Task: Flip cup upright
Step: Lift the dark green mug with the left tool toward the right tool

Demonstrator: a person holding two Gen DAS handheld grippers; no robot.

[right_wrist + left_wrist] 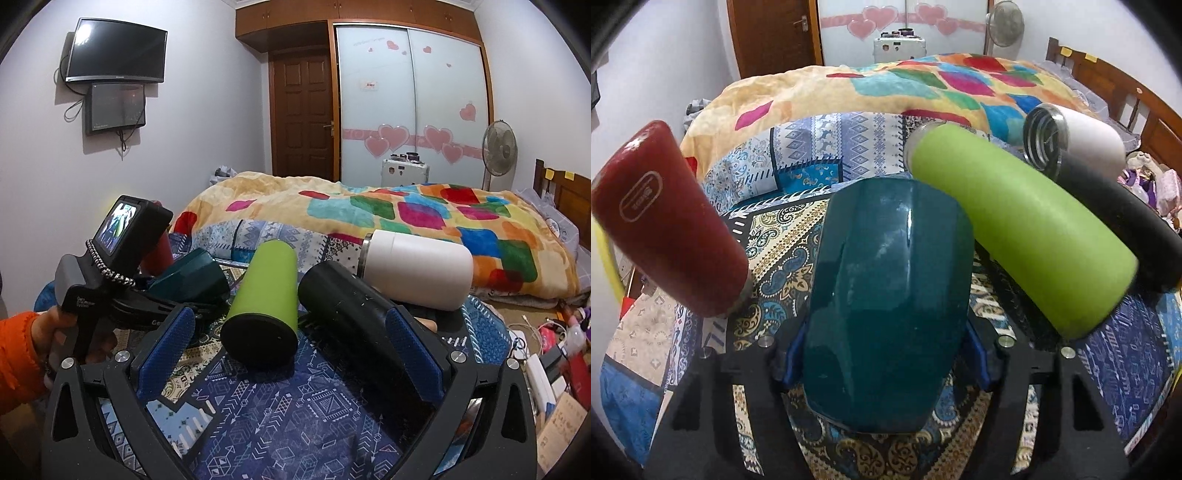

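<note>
My right gripper (290,365) is black plastic with two blue, finely dimpled pads (168,354) and round silver screws at the finger bases. My left gripper (192,295) has the same black frame and blue pads, white lettering on its handle, a braided black-and-white cord and a small lit screen on top. My left hand (74,332) shows bare skin below an orange sleeve (18,354).

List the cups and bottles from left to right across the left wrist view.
red cup → teal cup, clamped between the left gripper pads → green bottle → black bottle → white bottle.
</note>
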